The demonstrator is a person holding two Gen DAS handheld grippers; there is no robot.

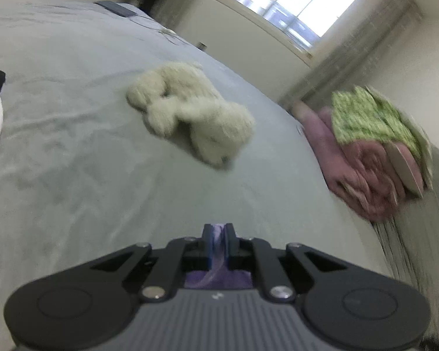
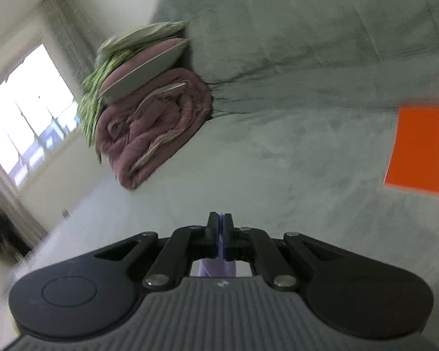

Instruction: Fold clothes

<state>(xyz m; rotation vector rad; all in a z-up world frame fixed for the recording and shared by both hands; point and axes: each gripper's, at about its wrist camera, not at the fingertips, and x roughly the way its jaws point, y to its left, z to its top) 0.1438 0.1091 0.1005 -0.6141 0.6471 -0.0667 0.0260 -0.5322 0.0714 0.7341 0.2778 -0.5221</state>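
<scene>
Above the grey bed (image 1: 73, 146), both grippers, left (image 1: 218, 234) and right (image 2: 220, 225), have jaws clamped on lilac cloth (image 1: 216, 280).

Soft daylight enters through the window (image 1: 281, 5), which is blown out to white glare in both views. The bed (image 1: 73, 134) is evenly lit with faint shadows. Motion blur smears the folded quilts (image 2: 149, 111) and orange sheet (image 2: 418, 152); fisheye bending darkens the corners.
</scene>
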